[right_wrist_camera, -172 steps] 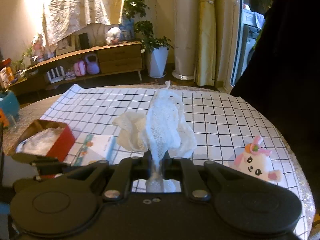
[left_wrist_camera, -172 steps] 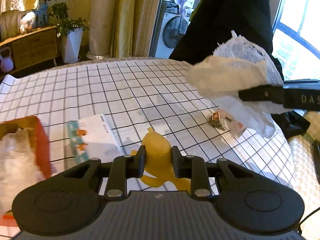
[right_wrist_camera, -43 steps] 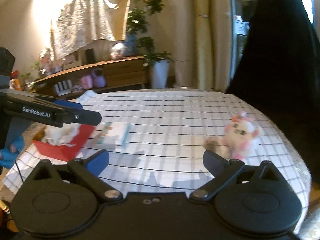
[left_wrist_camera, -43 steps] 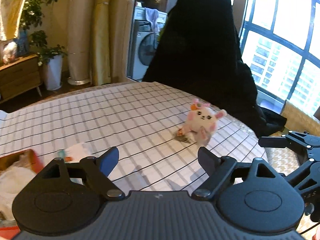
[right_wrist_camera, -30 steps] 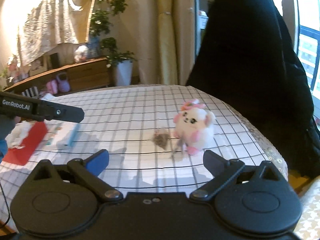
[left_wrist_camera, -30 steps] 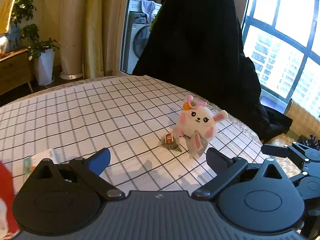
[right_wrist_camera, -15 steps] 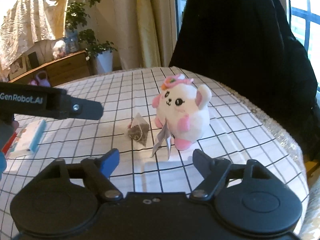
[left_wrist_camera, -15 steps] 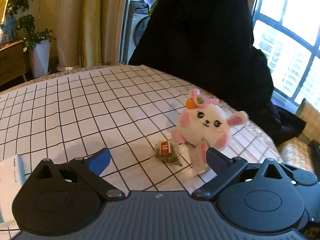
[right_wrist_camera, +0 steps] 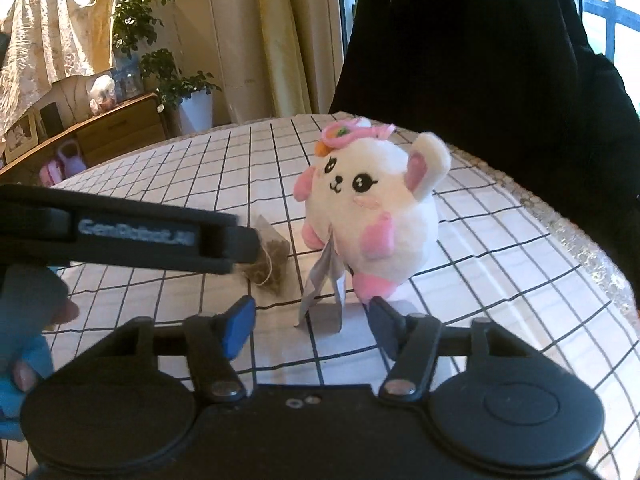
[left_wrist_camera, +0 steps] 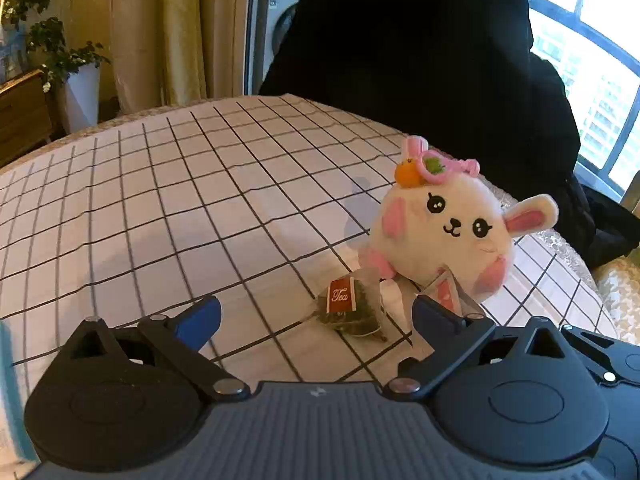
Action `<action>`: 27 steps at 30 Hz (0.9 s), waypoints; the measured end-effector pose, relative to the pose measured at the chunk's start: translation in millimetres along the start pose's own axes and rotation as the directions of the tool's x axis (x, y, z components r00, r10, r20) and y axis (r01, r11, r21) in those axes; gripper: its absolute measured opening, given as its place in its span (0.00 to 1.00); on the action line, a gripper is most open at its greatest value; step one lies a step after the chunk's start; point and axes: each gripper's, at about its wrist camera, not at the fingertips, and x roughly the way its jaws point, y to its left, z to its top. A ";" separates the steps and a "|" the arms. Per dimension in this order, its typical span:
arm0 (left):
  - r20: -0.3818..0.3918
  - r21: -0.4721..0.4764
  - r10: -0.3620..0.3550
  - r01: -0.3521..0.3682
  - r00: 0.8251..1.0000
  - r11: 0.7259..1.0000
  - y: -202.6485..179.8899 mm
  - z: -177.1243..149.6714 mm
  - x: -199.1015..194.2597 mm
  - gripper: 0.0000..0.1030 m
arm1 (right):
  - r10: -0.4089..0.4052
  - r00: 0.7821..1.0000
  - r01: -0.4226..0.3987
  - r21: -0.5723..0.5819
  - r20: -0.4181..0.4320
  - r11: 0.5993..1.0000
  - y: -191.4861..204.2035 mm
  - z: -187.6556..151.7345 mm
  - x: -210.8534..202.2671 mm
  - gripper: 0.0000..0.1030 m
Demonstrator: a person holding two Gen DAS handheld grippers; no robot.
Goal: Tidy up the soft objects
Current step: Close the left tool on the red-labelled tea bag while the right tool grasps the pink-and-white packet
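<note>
The left tongs (left_wrist_camera: 316, 314) stand wide with nothing pressed between their blue-tipped fingers (left_wrist_camera: 202, 316). Just ahead of them, between the two tips, a pyramid tea bag (left_wrist_camera: 352, 308) of thin mesh lies on the worktop (left_wrist_camera: 160, 216); its dark leaves show through and a red tag reading "Tea" sits on its face. Beyond the right-hand finger of the left tongs sits the plush bunny (left_wrist_camera: 444, 228), round and fuzzy, white with pink ears, cheeks and feet, an orange bobble and a pink bow on its head. That finger hides the bunny's lower front and part of a paper tag (left_wrist_camera: 446, 294).

The right tongs (right_wrist_camera: 312, 326) have just been closing and now stand at a middling gap. Nothing is gripped; only the bunny's grey hang tag (right_wrist_camera: 326, 280) dangles ahead of the gap, and the bunny (right_wrist_camera: 368, 216) sits just beyond it, nearer the right-hand finger. A long black arm of the left tongs (right_wrist_camera: 132, 232) crosses in from the left there, its lettering blurred, covering half of the tea bag (right_wrist_camera: 274, 258). A blue-gloved hand (right_wrist_camera: 24, 320) is cut off at the left edge.

The worktop wears a smooth white cloth with a black grid. A dark garment (right_wrist_camera: 480, 60) behind the bunny is too black to make out.
</note>
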 end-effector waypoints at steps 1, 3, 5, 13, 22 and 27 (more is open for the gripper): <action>-0.001 0.000 0.000 0.000 1.000 1.000 -0.3 0.7 2.6 0.99 | 0.002 1.000 -0.002 0.003 -0.001 1.000 0.1 0.2 1.8 0.54; -0.004 0.001 -0.003 0.003 1.000 1.000 -1.0 1.6 8.1 0.99 | 0.001 1.000 -0.001 0.004 -0.001 1.000 0.2 0.8 5.5 0.52; -0.007 -0.005 -0.005 0.005 1.000 1.000 -0.7 1.4 12.9 0.99 | -0.012 1.000 0.012 0.011 -0.005 1.000 -0.7 0.9 9.1 0.46; -0.034 -0.024 -0.003 0.002 0.999 1.000 1.8 1.5 28.7 0.81 | -0.015 1.000 0.015 0.046 0.004 0.999 -0.7 1.1 15.3 0.29; -0.025 0.007 0.003 -0.002 1.000 1.000 -2.4 0.1 30.7 0.32 | -0.034 0.999 0.032 0.094 0.018 0.995 -6.4 2.5 18.1 0.06; -0.022 0.039 0.018 -0.018 1.000 0.999 -2.5 -1.4 23.9 0.19 | -0.027 0.999 0.024 0.106 0.031 0.994 -7.7 2.3 14.7 0.04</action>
